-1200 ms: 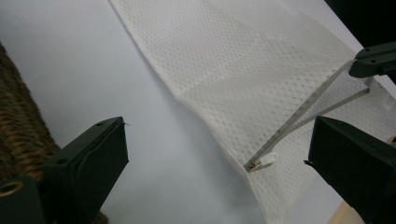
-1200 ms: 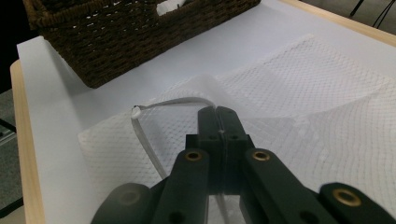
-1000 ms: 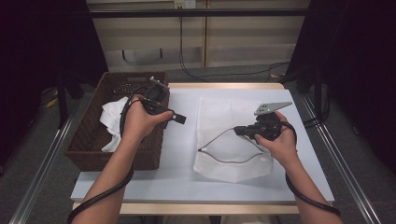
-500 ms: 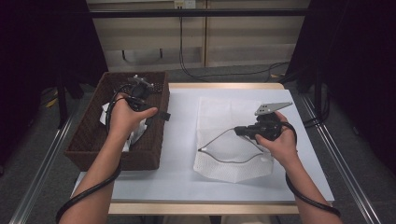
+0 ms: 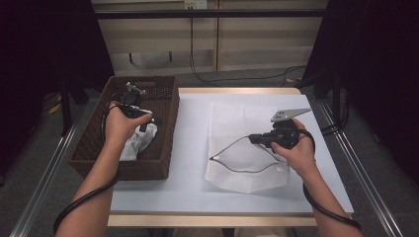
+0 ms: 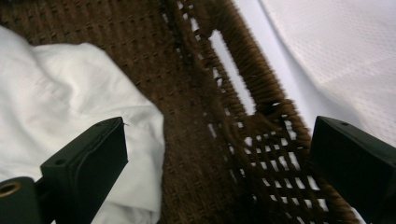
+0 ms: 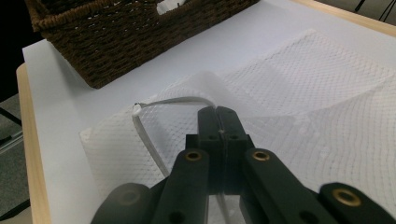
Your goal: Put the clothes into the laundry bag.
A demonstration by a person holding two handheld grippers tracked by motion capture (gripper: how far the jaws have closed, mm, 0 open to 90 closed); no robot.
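1. White cloth [image 5: 138, 143] lies bunched in the wicker basket [image 5: 168, 123] in the high view, and the left gripper [image 5: 143, 118] hangs right over it, inside the basket walls. Far across the table, the right gripper [image 5: 254, 139] pinches the upper lip of the mesh laundry bag [image 5: 247, 173], lifting its mouth open toward the basket side.

2. Left gripper view: jaws spread wide, nothing between them. The cloth [image 6: 70, 107] sits below and toward the left jaw, so the bite wants a shift that way; the basket wall [image 6: 261, 93] runs up near the right jaw.

3. Right gripper view: jaws clamped together on the bag's zipper edge [image 7: 187, 100], mesh [image 7: 317, 102] spread flat beyond. Left hand is clearly the nearer one to the cloth; the bag's opening waits to its right.
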